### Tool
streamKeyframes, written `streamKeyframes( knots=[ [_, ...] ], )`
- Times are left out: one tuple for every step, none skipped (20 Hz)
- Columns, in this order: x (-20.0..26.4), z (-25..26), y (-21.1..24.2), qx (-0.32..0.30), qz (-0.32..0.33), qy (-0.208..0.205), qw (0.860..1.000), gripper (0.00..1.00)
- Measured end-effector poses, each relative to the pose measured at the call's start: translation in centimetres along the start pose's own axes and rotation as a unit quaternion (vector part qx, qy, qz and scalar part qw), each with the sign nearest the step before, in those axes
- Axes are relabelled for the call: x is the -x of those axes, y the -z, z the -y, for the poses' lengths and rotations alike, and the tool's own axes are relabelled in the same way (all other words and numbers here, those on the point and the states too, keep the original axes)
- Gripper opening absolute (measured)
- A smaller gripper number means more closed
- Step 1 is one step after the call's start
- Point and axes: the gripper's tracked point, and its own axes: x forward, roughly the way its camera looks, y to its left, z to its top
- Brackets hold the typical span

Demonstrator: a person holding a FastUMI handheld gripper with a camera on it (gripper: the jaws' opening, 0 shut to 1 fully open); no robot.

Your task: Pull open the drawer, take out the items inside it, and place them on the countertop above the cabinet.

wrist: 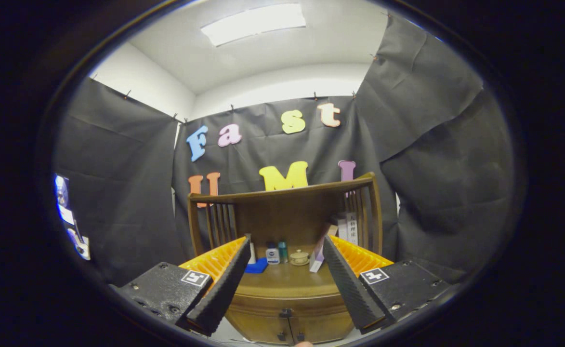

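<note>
A small wooden cabinet [287, 313] stands ahead of me, with a curved front drawer band [287, 304] that looks closed and two doors below it. Its countertop [287, 279] lies beyond my fingertips, fenced by a railed wooden back. My gripper [286, 245] is open, held in the air in front of the cabinet with nothing between its fingers. The drawer's inside is hidden.
On the countertop stand a white bottle [272, 253], a teal bottle [282, 251], a small lidded jar [299, 258], a blue cloth [256, 266] and some boxes [317, 255] at the right rail. Black cloth walls close the booth around the cabinet.
</note>
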Motion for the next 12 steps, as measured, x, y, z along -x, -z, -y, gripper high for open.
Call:
streamKeyframes(
  knots=[
    [-0.5,-0.3,1.0,-0.001,-0.009,-0.003,1.000,0.98],
    [-0.9,-0.3,2.2,-0.003,-0.024,-0.002,1.000,0.98],
    [-1.4,-0.2,3.6,-0.005,-0.038,-0.002,0.999,0.98],
    [-1.9,-0.1,4.7,-0.010,-0.050,0.000,0.999,0.98],
    [-2.5,0.0,5.9,-0.014,-0.060,0.002,0.998,0.98],
    [-3.0,0.0,7.0,-0.017,-0.066,0.001,0.998,0.97],
    [-3.6,-0.2,8.1,-0.018,-0.069,-0.003,0.997,0.96],
    [-4.1,-0.3,9.4,-0.013,-0.074,-0.003,0.997,0.96],
    [-4.8,-0.2,10.8,-0.005,-0.078,-0.003,0.997,0.93],
    [-5.3,-0.1,12.3,0.003,-0.086,-0.001,0.996,0.93],
    [-6.0,-0.1,14.0,0.010,-0.094,-0.001,0.996,0.92],
    [-6.4,-0.2,15.5,0.014,-0.103,-0.001,0.995,0.92]
  ],
)
